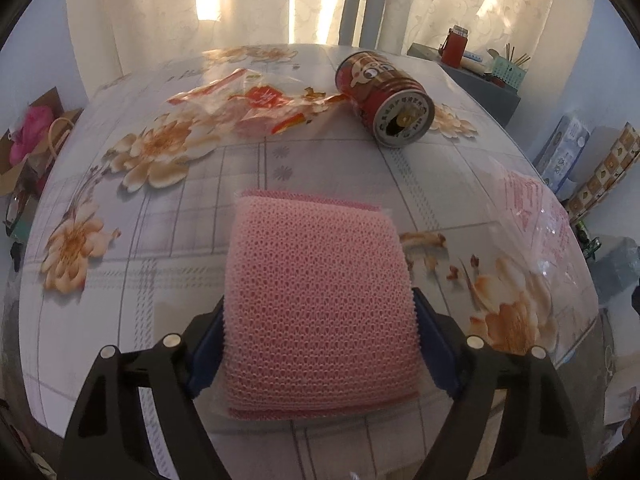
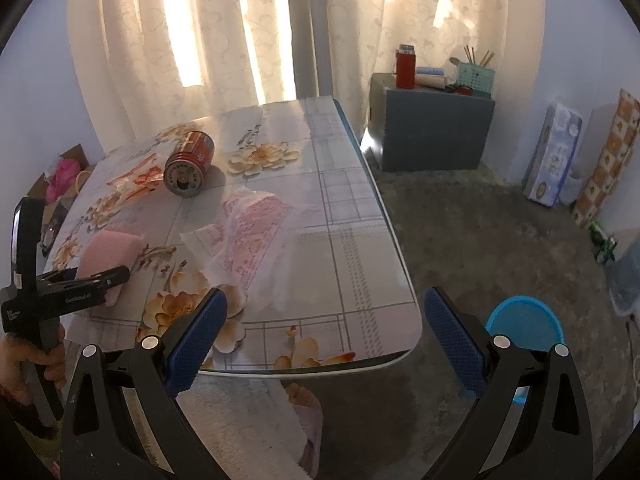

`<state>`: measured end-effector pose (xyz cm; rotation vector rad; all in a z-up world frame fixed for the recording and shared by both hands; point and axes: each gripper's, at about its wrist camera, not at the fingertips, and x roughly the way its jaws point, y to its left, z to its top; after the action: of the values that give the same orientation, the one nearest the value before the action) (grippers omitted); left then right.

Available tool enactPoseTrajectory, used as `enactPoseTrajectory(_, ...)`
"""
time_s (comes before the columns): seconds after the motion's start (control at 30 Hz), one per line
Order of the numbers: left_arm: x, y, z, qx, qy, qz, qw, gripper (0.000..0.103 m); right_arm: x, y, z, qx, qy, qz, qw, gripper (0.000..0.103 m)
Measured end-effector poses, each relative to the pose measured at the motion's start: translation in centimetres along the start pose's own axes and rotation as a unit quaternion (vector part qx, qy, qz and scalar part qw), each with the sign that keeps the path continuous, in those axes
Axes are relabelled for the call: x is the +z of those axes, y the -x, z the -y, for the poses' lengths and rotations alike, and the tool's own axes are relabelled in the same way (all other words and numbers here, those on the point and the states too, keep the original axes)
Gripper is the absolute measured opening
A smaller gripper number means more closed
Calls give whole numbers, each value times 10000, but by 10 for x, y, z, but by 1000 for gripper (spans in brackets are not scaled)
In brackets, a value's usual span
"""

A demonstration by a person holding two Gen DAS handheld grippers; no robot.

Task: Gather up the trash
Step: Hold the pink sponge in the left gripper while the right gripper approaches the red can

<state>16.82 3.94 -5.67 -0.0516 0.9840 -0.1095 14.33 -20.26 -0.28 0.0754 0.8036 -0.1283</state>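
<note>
My left gripper (image 1: 318, 320) is shut on a pink mesh sponge pack (image 1: 316, 300) and holds it over the flowered table (image 1: 200, 208); both show in the right wrist view too, the sponge (image 2: 108, 252) between the black fingers (image 2: 80, 280). A red can (image 1: 384, 98) lies on its side at the far end, also in the right wrist view (image 2: 189, 168). An orange-and-clear plastic wrapper (image 1: 256, 104) lies left of it. A clear bag with pink print (image 2: 248, 236) lies mid-table, at the right edge in the left wrist view (image 1: 536, 216). My right gripper (image 2: 324, 336) is open and empty at the table's near edge.
A blue bin (image 2: 524, 326) stands on the floor right of the table. A grey cabinet (image 2: 432, 132) with a red flask (image 2: 405, 66) stands by the curtains. Boxes (image 2: 554, 152) lean on the right wall. A person's foot (image 2: 304, 396) is under the table edge.
</note>
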Motion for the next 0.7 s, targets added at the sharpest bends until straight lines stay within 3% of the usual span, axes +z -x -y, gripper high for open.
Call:
enactPoseTrajectory(0.33,-23,16,-2,399,-98,46,9991,81,-2,2,-17,156,195,-50,9997,95)
enactPoseTrajectory(0.7,-25,18,-2,489,-166,84,9986,82,-3,1,-39,228,415,-116,9988,95)
